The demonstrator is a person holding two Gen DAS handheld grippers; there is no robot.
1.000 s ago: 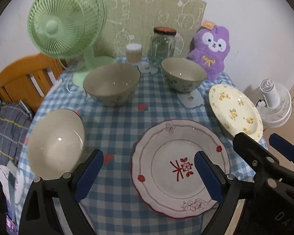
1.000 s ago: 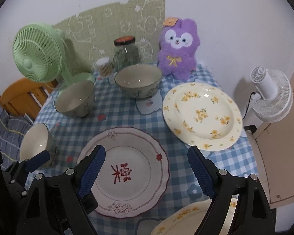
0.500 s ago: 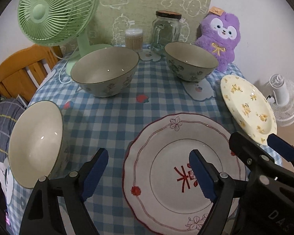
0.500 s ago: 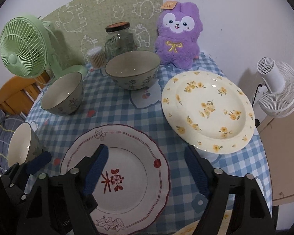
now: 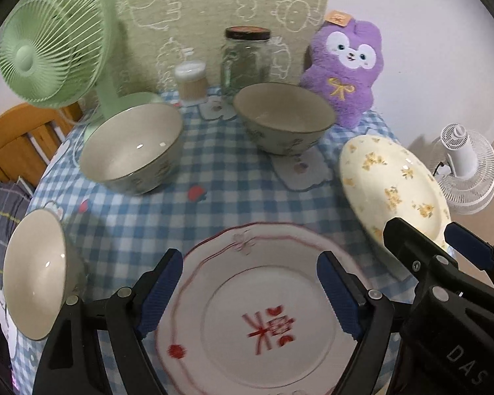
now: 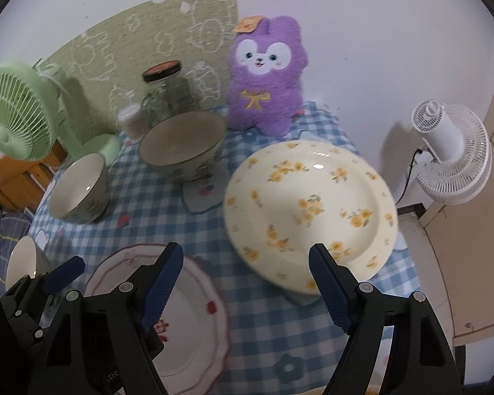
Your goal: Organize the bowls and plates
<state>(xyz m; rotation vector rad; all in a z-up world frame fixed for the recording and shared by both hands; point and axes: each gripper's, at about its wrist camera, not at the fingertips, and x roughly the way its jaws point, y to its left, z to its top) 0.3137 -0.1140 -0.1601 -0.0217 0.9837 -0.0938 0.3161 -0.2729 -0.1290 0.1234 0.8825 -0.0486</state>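
1. A white bowl (image 5: 36, 273) sits at the left edge of the desk (image 5: 214, 171). Nothing is in it.
2. A bigger grey bowl (image 5: 131, 148) has nothing inside.
3. The left gripper (image 5: 248, 291) has its fingers apart over the red-trimmed plate (image 5: 257, 312). They hold nothing.
4. A small tub (image 5: 191, 80) and a glass jar (image 5: 247, 59) stand at the back. I cannot tell what is in them.
5. Another grey bowl (image 5: 283, 118) has nothing in it.
6. The yellow flower plate (image 6: 309, 210) lies on the right.
7. The right gripper (image 6: 245, 283) has its fingers apart near that plate, holding nothing.
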